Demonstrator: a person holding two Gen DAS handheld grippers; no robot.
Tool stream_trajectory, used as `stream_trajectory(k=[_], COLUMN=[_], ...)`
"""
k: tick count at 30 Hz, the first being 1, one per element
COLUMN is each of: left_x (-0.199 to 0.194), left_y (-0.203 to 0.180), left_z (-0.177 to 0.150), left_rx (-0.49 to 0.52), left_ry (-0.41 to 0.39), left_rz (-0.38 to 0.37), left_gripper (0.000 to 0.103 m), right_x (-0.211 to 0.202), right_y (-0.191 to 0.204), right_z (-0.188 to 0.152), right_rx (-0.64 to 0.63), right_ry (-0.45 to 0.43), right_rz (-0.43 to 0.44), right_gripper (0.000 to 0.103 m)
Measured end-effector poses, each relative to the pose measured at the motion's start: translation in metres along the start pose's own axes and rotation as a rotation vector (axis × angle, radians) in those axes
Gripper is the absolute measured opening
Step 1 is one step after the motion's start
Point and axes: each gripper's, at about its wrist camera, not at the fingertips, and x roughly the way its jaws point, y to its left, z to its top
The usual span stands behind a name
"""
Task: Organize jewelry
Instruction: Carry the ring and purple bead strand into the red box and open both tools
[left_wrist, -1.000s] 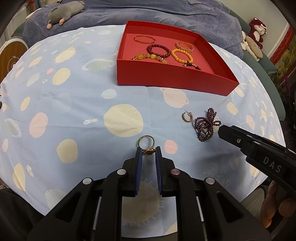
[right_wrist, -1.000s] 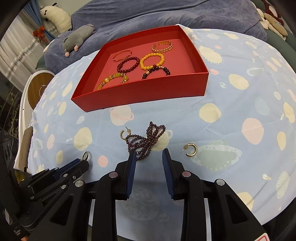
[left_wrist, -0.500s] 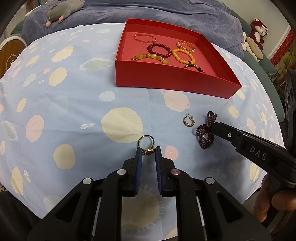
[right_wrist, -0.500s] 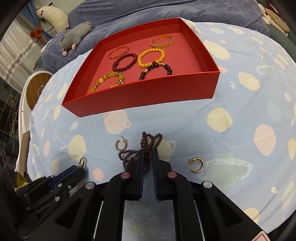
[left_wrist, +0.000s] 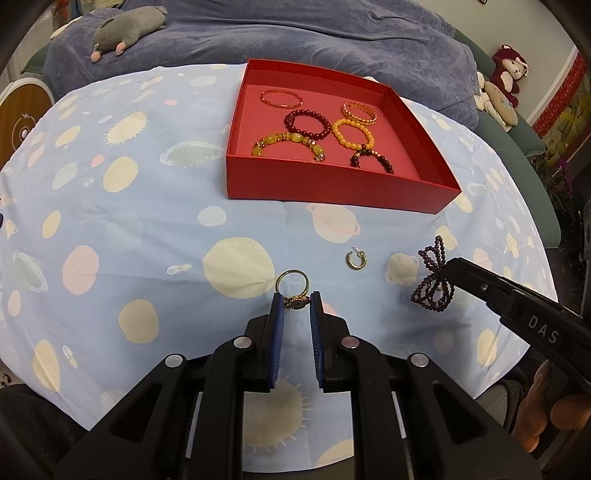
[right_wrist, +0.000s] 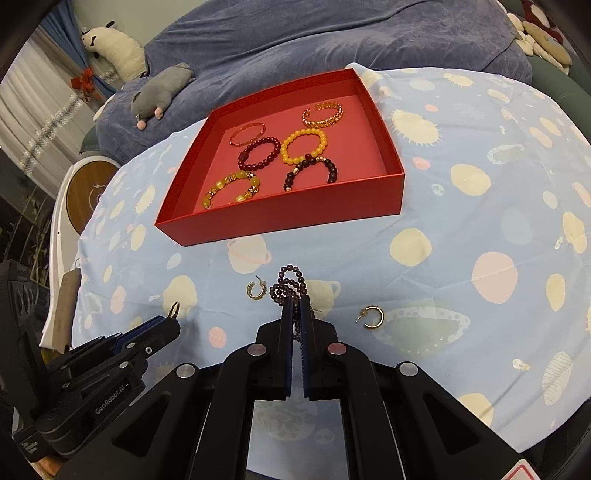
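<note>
1. Your left gripper (left_wrist: 295, 301) holds a gold ring (left_wrist: 292, 291) by its ornate top, pinched between the blue pads (left_wrist: 277, 310); the band stands upright beyond the tips, above the planet-print tablecloth (left_wrist: 110, 236).
2. Your right gripper (right_wrist: 295, 308) has its fingers nearly together, clamped on a dark purple beaded bracelet (right_wrist: 288, 286). In the left wrist view the coiled strands of this beaded bracelet (left_wrist: 432, 280) hang from the black finger tip, clear of the cloth.
3. A red box (right_wrist: 280, 221) sits farther back on the cloth, open at the top. It contains six bracelets: a thin red bangle (right_wrist: 247, 133), a gold cuff (right_wrist: 322, 113), a dark red bead bracelet (right_wrist: 259, 152), an orange bead bracelet (right_wrist: 303, 147), a yellow stone bracelet (right_wrist: 231, 190) and a black bead bracelet (right_wrist: 311, 171).
4. A patterned gold hoop earring (right_wrist: 256, 290) lies on the cloth just left of the held beads, between your two grippers.
5. A plain gold hoop earring (right_wrist: 373, 316) lies on the cloth to the right of your right gripper, well apart from the box.
6. A grey plush toy (left_wrist: 127, 31) rests on the blue blanket (left_wrist: 332, 33) behind the table.
</note>
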Motion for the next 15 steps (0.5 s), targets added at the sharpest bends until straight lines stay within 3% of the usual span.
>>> stream_trajectory(k=[8, 15], left_x=[-0.024, -0.032], left_y=[-0.013, -0.025], left_z=[0.02, 0.061], left_rx=[0.028, 0.073], left_ry=[-0.043, -0.089], left_rz=[-0.018, -0.014], left_gripper=[0.014, 0.014], right_x=[-0.027, -0.044], right_y=[0.002, 0.011], right_z=[0.01, 0.05], right_rx=[0.008, -0.02], right_ry=[-0.051, -0.126], right_rz=[0.032, 0.058], right_gripper=[0.004, 0.004])
